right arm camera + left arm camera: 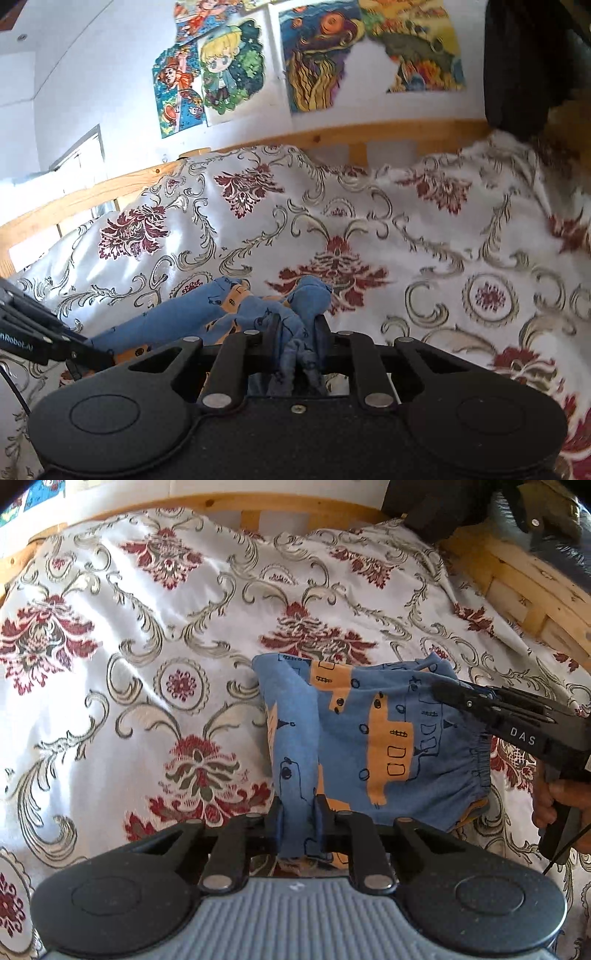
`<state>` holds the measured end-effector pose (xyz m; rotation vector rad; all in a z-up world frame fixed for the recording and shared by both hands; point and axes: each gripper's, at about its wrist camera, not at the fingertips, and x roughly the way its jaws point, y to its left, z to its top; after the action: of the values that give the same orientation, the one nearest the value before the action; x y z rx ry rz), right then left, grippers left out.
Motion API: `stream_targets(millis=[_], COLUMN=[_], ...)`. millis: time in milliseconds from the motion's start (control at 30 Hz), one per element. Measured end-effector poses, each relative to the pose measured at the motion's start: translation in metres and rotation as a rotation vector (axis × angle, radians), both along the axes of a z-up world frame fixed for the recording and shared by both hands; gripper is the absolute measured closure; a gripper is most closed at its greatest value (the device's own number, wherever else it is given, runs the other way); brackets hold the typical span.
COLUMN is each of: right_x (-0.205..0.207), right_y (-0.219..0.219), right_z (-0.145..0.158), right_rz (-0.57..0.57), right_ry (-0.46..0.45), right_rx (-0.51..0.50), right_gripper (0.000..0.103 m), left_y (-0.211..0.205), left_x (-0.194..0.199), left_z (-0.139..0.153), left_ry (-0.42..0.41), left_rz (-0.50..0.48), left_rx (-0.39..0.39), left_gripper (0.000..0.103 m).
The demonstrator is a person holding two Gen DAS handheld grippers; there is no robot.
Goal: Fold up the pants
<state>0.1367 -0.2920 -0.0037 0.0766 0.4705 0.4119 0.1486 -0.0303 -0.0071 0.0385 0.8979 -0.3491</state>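
Observation:
Small blue pants with orange vehicle prints hang lifted above the bed, held at two places. My left gripper is shut on a bunched edge of the fabric at the bottom of the left wrist view. My right gripper comes in from the right there, shut on the pants near the elastic waistband. In the right wrist view the pants are crumpled between the jaws of my right gripper, and my left gripper pinches them at the lower left.
A white bedspread with red and gold floral patterns covers the bed. A wooden bed rail runs along the back, with another wooden rail at the right. Posters hang on the wall. A hand grips the right tool.

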Motion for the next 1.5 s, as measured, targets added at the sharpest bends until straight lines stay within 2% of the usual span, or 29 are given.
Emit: stream_targets(millis=[200, 267, 333, 600, 733, 933, 1033, 1167, 1500], right_x=[0.002, 0.012, 0.026, 0.099, 0.128, 0.142, 0.144, 0.146, 0.145], right_y=[0.001, -0.003, -0.007, -0.007, -0.006, 0.001, -0.003, -0.009, -0.007], right_z=[0.014, 0.022, 0.032, 0.058, 0.047, 0.0, -0.014, -0.018, -0.017], right_rz=[-0.007, -0.017, -0.018, 0.028, 0.04, 0.04, 0.023, 0.016, 0.011], right_ry=[-0.071, -0.063, -0.073, -0.099, -0.053, 0.065, 0.089, 0.104, 0.098], right_rx=[-0.062, -0.032, -0.022, -0.126, -0.138, -0.154, -0.144, -0.109, -0.112], right_gripper=[0.086, 0.086, 0.086, 0.086, 0.086, 0.085, 0.085, 0.085, 0.084], left_y=[0.0, -0.001, -0.001, 0.004, 0.009, 0.015, 0.02, 0.023, 0.022], left_x=[0.011, 0.018, 0.028, 0.077, 0.097, 0.119, 0.119, 0.12, 0.121], left_z=[0.01, 0.012, 0.016, 0.024, 0.014, -0.022, -0.034, -0.037, -0.037], left_ry=[-0.026, -0.044, -0.058, -0.116, -0.102, 0.0, 0.024, 0.026, 0.029], left_rz=[-0.017, -0.022, -0.018, 0.032, 0.05, 0.087, 0.091, 0.082, 0.083], left_rx=[-0.036, -0.048, -0.069, -0.182, -0.196, -0.192, -0.19, -0.196, -0.191], left_gripper=[0.085, 0.085, 0.086, 0.086, 0.085, 0.085, 0.085, 0.085, 0.085])
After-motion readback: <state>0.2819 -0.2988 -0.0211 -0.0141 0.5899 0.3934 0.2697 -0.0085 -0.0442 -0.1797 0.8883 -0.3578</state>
